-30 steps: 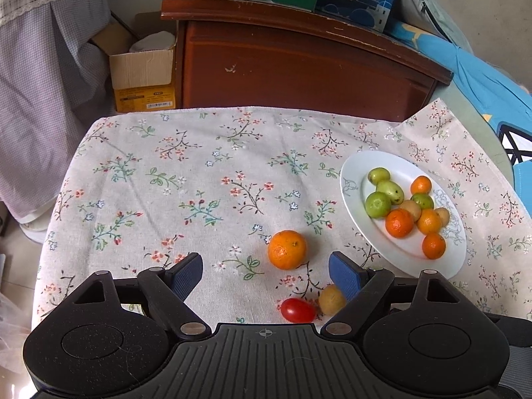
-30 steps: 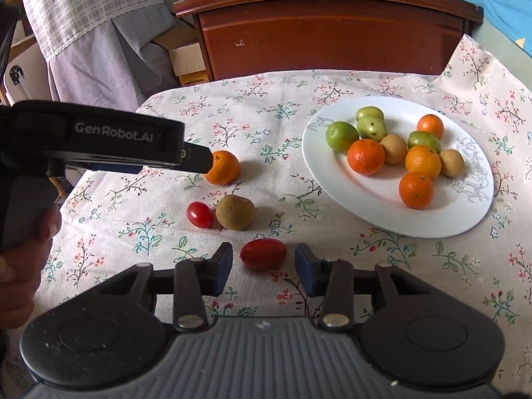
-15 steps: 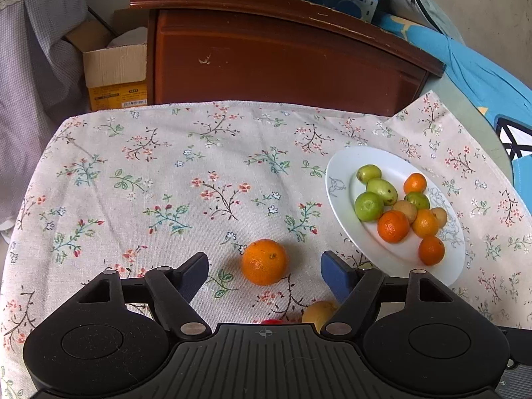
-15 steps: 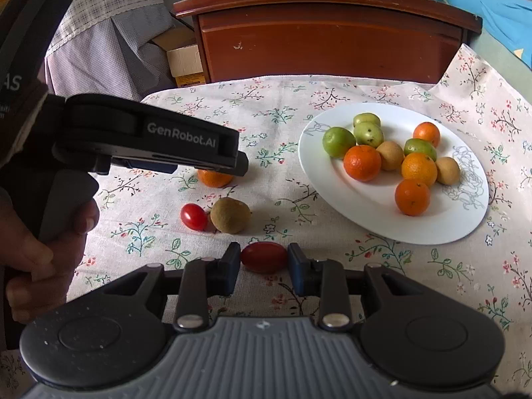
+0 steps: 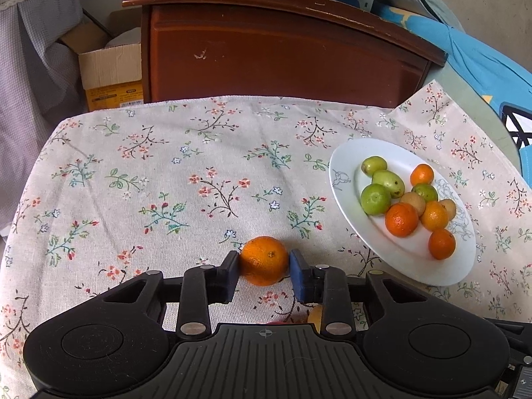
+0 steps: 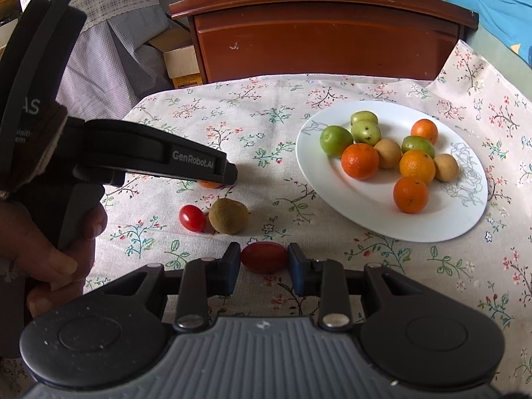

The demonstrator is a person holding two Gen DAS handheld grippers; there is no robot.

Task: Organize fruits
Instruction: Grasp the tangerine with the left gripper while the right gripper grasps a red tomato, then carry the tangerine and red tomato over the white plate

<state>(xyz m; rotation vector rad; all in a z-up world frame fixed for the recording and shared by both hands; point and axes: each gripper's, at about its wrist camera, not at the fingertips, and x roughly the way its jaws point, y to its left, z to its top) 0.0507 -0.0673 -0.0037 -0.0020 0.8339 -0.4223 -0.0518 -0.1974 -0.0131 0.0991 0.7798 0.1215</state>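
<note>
My left gripper [image 5: 264, 264] is shut on an orange [image 5: 264, 261] that rests on the floral tablecloth. In the right wrist view the left gripper [image 6: 229, 176] covers most of that orange [image 6: 208, 185]. My right gripper [image 6: 263, 261] is shut on an oblong red tomato [image 6: 263, 256] on the cloth. A white plate [image 5: 415, 266] at the right, also in the right wrist view [image 6: 365, 212], holds several oranges, green fruits and brown kiwis. A small red tomato [image 6: 192, 217] and a brown kiwi [image 6: 228, 216] lie between the grippers.
A dark wooden cabinet [image 5: 282, 50] stands behind the table with boxes on top. A cardboard box [image 5: 111, 73] sits at the back left. Blue fabric [image 5: 482, 66] lies at the right. The person's hand [image 6: 60, 242] holds the left gripper.
Both grippers have moved forward and closed: the left on the orange, the right on the oblong red tomato.
</note>
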